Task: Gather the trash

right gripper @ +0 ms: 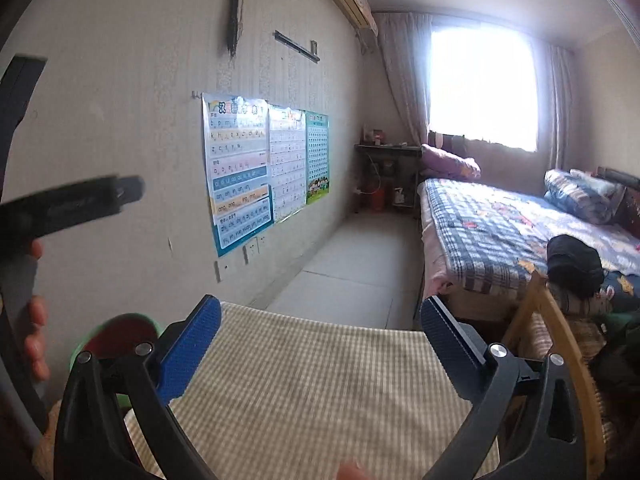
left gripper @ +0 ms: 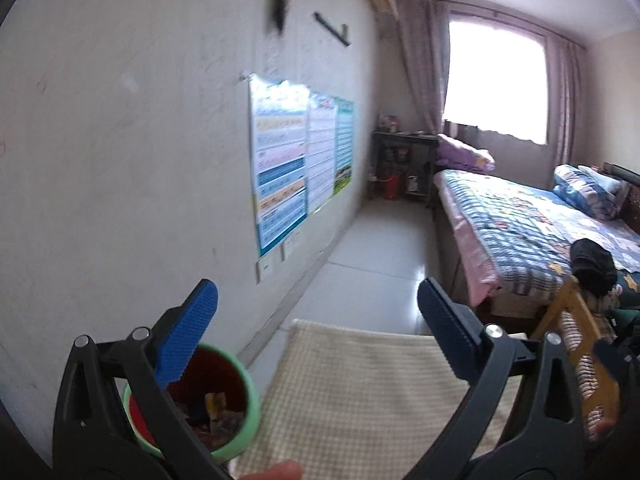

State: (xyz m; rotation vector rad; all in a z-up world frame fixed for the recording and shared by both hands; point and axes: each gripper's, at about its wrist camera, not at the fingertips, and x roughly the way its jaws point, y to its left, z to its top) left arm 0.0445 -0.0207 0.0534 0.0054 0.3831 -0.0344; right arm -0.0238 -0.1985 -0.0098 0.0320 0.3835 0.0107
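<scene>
A green trash bin [left gripper: 236, 408] with a red liner stands by the wall at the lower left, with scraps of trash inside. In the right wrist view the same green bin [right gripper: 100, 332] is partly hidden behind the gripper's left finger. My left gripper [left gripper: 316, 332] hangs open above the bin and the checked cloth, nothing between its blue pads. My right gripper [right gripper: 320, 344] is open too, over the checked cloth [right gripper: 304, 392], and holds nothing. The left gripper's black body and the hand holding it show at the left edge of the right wrist view.
A beige checked cloth [left gripper: 360, 392] covers a surface right below both grippers. A bed [left gripper: 532, 228] with a patterned quilt fills the right side. A wooden chair frame [left gripper: 576, 336] stands beside it. Posters [left gripper: 296, 164] hang on the left wall above a tiled floor aisle [left gripper: 372, 256].
</scene>
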